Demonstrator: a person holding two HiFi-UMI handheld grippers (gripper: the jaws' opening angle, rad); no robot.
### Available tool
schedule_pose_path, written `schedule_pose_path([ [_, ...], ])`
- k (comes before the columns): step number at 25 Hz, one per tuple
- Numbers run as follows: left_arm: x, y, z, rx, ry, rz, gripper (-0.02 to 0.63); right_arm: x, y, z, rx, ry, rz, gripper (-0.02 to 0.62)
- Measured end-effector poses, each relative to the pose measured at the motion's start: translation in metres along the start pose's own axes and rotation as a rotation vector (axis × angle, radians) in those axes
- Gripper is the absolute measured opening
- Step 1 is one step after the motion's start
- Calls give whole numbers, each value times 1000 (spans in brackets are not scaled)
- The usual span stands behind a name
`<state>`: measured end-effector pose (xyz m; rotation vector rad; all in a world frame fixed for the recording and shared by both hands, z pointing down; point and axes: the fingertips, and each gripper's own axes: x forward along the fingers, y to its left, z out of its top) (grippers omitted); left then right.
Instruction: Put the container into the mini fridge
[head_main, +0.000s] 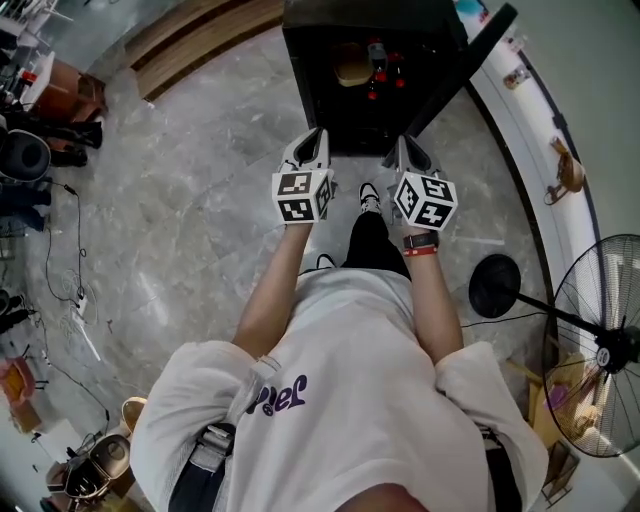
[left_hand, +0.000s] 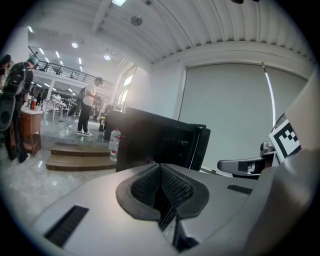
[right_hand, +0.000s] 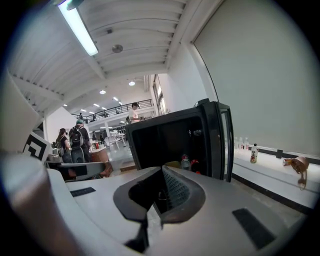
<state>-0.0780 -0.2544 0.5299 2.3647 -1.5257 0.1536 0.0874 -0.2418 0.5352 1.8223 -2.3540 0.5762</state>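
- Container (head_main: 352, 65): the pale yellowish, bowl-like thing inside the mini fridge (head_main: 305, 90) is most likely it. It sits in the dark interior just beside two red-capped bottles (head_main: 378, 62). Judging from that, the placing looks done, though its shape is too dim to be sure.
- The left gripper (left_hand: 161, 167) has its ribbed pads pressed together with nothing between them. The right gripper (right_hand: 162, 170) is likewise closed and empty.
- Both grippers are held side by side, level and near each other, in front of the fridge opening and clear of it. That suits empty tools with no load to steady.
- The fridge door (head_main: 468, 62) stands swung wide to the person's right, leaving the interior open to reach. It is nearer the right gripper, so closing it would probably fall to that side.
- The fridge stands directly on a grey, marble-patterned floor (head_main: 180, 200), glossy enough to show reflections. The person's shoe (head_main: 369, 197) is planted just before it.
- A white ledge (head_main: 520, 130) curves along the wall to the right, with a brown figure-like object (head_main: 568, 172) on it.
- A standing fan (head_main: 600, 350) is near the person's right side, and wooden steps (head_main: 200, 40) lie to the left of the fridge.
- Cables (head_main: 70, 250) trail over the floor at far left.
- The room is a large, bright hall with a ribbed ceiling. Other people (left_hand: 87, 107) stand well apart in the background.
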Motion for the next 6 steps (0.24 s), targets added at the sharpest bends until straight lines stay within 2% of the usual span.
schedule_pose_path([
  [6, 88, 21, -47, -118, 138, 40, 23, 54, -43, -12, 40, 59, 3, 14],
])
